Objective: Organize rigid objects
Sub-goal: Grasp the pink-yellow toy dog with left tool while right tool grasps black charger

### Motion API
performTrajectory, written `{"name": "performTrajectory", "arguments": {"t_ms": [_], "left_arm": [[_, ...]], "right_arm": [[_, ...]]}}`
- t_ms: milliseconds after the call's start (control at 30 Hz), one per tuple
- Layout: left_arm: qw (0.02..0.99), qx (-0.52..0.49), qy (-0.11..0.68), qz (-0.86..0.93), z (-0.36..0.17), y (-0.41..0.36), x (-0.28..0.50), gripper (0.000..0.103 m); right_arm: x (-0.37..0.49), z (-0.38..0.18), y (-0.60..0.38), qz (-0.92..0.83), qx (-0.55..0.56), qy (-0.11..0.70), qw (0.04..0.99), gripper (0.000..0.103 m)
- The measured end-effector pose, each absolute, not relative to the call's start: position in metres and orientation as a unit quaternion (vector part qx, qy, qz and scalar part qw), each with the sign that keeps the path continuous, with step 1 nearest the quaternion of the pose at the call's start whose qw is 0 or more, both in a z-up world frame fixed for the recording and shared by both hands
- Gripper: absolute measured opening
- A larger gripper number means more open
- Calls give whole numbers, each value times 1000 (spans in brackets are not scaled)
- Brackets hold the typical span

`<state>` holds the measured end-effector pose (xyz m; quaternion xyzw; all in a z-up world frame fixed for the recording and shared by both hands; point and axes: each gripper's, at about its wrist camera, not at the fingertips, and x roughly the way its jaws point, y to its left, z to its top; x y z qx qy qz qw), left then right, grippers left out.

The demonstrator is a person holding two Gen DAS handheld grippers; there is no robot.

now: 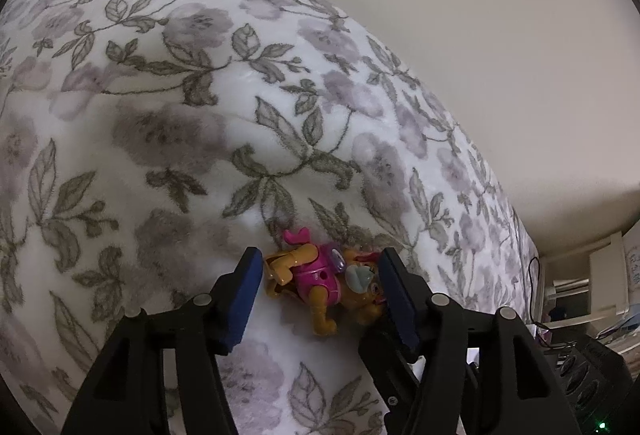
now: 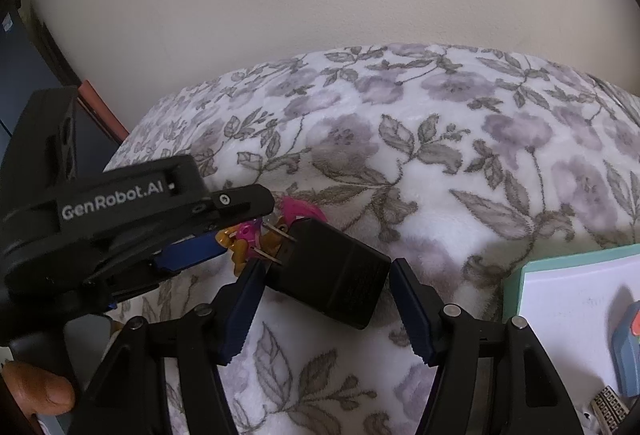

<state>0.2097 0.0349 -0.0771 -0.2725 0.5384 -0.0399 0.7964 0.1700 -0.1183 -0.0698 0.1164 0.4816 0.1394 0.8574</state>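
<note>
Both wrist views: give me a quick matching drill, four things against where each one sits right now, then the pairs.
Things:
1. toy dog figure
2. black plug adapter
3. teal tray
4. floral blanket

Places:
A. at the right edge of the right wrist view
B. between the left gripper's blue pads, pink vest showing
C. under everything, spread over the surface
D. between the right gripper's pads, prongs pointing toward the toy

Pairs: 1-B, 2-D, 3-A, 4-C
</note>
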Motion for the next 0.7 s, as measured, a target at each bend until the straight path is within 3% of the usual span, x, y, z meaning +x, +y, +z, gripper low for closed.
{"name": "performTrajectory", "arguments": {"t_ms": [167,700], "left_arm": [[800,-262,538,-44,-74,30,210,66],[802,-233,548,-55,-70,23,212,70]], "right_arm": [[169,-55,-122,138,104,475,863,43],[171,-71,-134,110,84,500,855,47]]}}
